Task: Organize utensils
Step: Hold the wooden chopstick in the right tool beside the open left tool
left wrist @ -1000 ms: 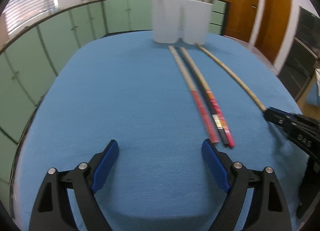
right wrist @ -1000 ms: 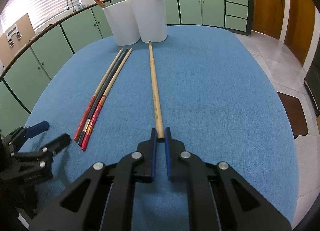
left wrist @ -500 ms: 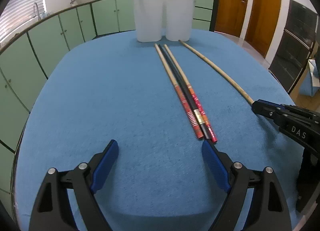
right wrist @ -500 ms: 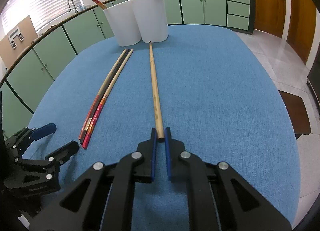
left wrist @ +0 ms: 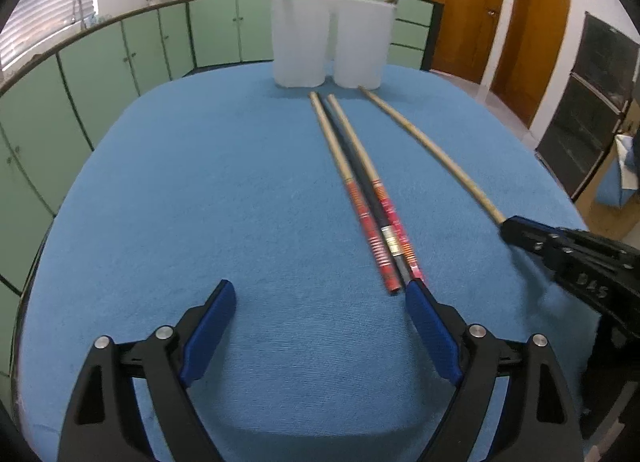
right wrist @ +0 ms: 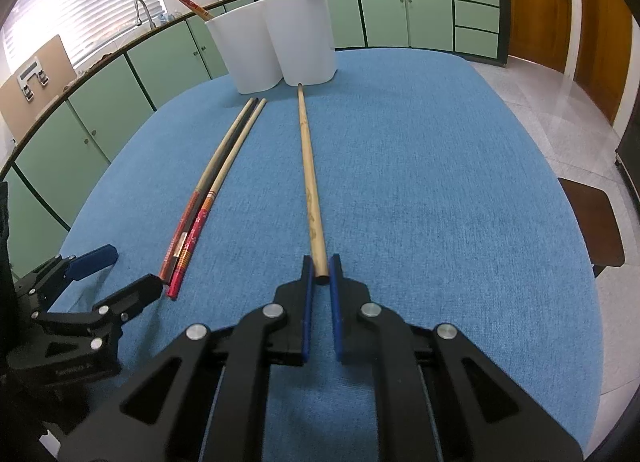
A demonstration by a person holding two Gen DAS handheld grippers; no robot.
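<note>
Three long chopsticks (left wrist: pixel 360 186), two wooden with red ends and a black one between them, lie side by side on the blue table (left wrist: pixel 180 202). My left gripper (left wrist: pixel 320 286) is open and holds nothing; its right finger (left wrist: pixel 428 322) sits at their near ends. A plain wooden chopstick (right wrist: pixel 308 166) lies to their right, pointing at the cups. My right gripper (right wrist: pixel 321 262) is shut on its near end. In the right wrist view the left gripper (right wrist: pixel 132 270) stands beside the three chopsticks (right wrist: pixel 212 186). Two white cups (left wrist: pixel 298 42) (left wrist: pixel 364 46) at the far edge hold more chopsticks.
Green cabinets (left wrist: pixel 100 74) run behind and to the left of the table. Wooden doors (left wrist: pixel 536 30) stand at the back right. A dark brown seat (right wrist: pixel 592 222) is on the floor past the table's right edge.
My left gripper has shifted right toward the three chopsticks, so its right finger now meets their near ends. The right gripper has kept still on the plain chopstick.
</note>
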